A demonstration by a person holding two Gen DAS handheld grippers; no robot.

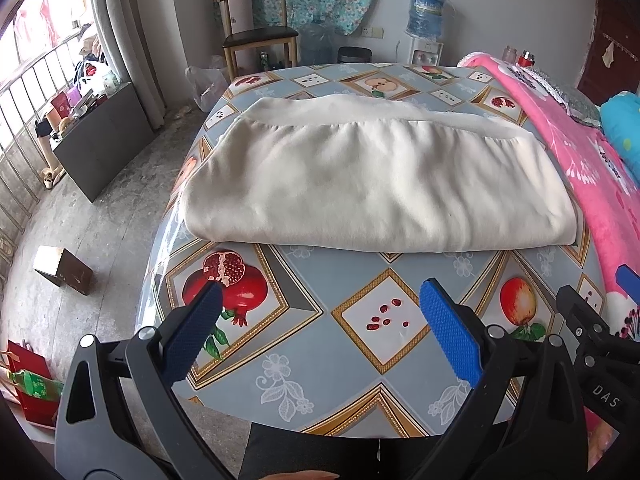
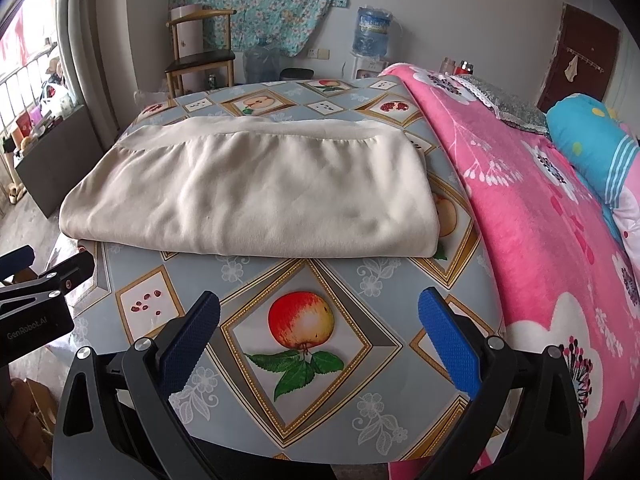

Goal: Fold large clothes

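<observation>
On the surface [image 1: 360, 280], covered with a fruit-patterned oilcloth, lies one cream garment [image 1: 360, 176], folded into a broad rectangle with its gathered band along the far side. It rests toward the far half of the surface, its near edge well apart from both tools. One pink flowered blanket [image 2: 540, 220] is draped beside it on the right, just touching or nearly touching the garment's right corner; which of the two cannot be told. One blue pillow or quilt [image 2: 592, 148] sits beyond the blanket.

Two grippers hover over the near edge of the surface. The left gripper [image 1: 320, 308] has its jaws spread wide, with nothing between them, above a pomegranate picture. The right gripper [image 2: 320, 312] likewise has its jaws wide apart and holds nothing, framing an apple picture. Each has two blue textured pads.

Against the far wall stand one wooden chair [image 1: 256, 28] and two water bottles, one of them mounted on a dispenser [image 1: 426, 10]. One small brown box [image 1: 64, 276] lies on the floor to the left.
</observation>
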